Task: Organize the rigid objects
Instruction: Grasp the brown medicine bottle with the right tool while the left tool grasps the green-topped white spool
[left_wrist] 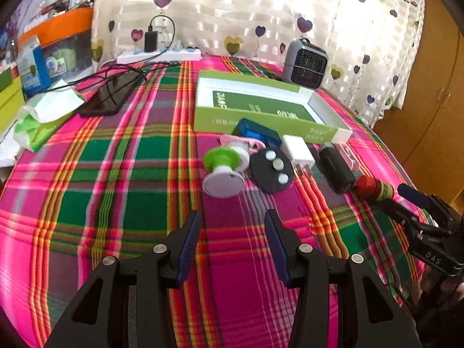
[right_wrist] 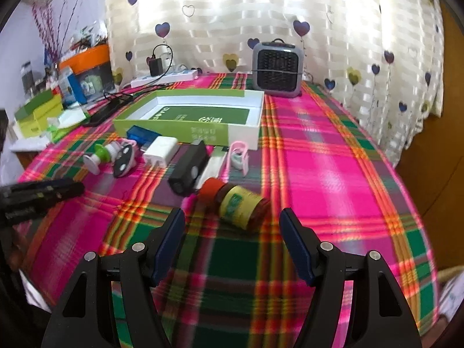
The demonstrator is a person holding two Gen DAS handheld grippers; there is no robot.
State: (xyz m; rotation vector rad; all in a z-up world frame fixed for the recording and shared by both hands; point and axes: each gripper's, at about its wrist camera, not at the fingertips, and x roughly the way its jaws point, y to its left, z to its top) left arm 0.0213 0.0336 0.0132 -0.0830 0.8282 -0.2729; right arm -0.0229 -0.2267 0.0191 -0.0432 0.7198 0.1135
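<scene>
Right wrist view: right gripper wide, empty, the jar lying at 12 o'clock. Left gripper also wide, empty. Risk: the round jar may roll off-line if one pad touches first.

This looks like a lived-in home room. A bright plaid tablecloth covers the table ahead of the claw, and a heart-print curtain hangs behind it. A small space heater stands at the far edge, with a power strip and phone far left, wooden cabinet right.
</scene>
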